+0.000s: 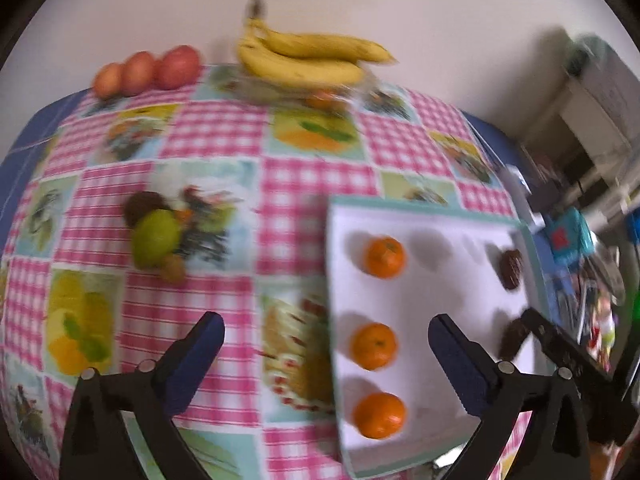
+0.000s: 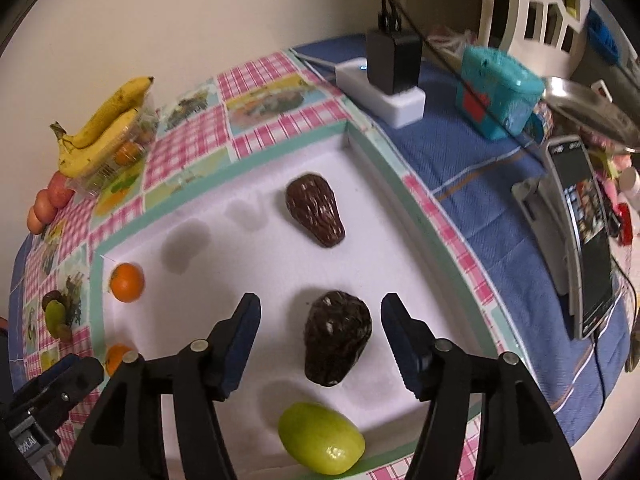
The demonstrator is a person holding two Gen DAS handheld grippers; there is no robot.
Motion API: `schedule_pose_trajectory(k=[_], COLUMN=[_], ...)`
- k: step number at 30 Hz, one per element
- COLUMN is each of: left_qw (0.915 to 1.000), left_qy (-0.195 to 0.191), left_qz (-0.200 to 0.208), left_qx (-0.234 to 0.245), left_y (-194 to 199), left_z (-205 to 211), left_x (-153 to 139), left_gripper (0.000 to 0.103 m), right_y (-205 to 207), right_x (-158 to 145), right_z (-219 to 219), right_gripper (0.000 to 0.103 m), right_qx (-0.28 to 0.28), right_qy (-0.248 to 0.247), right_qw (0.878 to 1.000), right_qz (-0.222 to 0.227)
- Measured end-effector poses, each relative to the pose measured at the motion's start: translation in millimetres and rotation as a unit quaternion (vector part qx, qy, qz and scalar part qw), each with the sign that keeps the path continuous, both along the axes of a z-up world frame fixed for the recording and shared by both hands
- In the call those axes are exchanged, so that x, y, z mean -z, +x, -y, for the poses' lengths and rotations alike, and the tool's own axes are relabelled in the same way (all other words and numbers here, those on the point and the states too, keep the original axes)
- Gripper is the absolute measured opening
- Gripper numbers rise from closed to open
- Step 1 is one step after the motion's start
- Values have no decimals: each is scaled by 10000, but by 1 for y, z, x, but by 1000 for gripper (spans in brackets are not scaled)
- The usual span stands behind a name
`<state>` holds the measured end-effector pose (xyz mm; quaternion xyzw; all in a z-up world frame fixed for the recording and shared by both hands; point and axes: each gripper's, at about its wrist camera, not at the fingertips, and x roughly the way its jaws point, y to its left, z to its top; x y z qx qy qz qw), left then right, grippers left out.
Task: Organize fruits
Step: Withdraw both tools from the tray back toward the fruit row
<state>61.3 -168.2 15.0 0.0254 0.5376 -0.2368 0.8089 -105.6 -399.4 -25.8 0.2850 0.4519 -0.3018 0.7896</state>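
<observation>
Avocado (image 2: 337,343) btwn spread right hand-held gripper (image 2: 320,322) pads, untouched; left (image 1: 326,336) wide open.

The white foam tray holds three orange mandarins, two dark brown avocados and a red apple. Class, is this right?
Not quite: no red apple is in the white foam tray; it's a green fruit, as the right wrist view shows. Three orange mandarins and two dark brown avocados are correct.

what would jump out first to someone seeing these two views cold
The white tray with fruit in its hollows: three oranges down its left column, two dark avocados on the right, a green fruit at the near edge. Next, the open right gripper straddling the nearer avocado, and the bananas by the far wall.
</observation>
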Motion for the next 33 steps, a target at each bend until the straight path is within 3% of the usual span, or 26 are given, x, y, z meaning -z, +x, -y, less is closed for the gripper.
schedule_pose_trajectory(k=[9,20,24,26,33], left_qw=[9940,9697,9642,9631,9630], left_qy=[181,476,503,448,334], left_qz=[297,574,606,614,712], left_qx=[-1038,-2326,-2533,-2581,-2577], left_y=[37,73,78,80,86], left_z=[-72,-175,-195,-204,-217], left_x=[-12,-24,-24,-25,-32], left_gripper=[103,103,103,103,103], right_y=[0,32,44,48,66], right_x=[-7,-1,3,3,-14], right_z=[-4,-42,-59,-65,-91], right_gripper=[78,78,81,96,97], right_qx=[-79,-795,-1023,-1083,-1160], right_qy=[-188,-232,-205,-221,-399], right_qw=[9997,9963,9941,9935,9924], right_qz=[-115,-249,-292,-256,64])
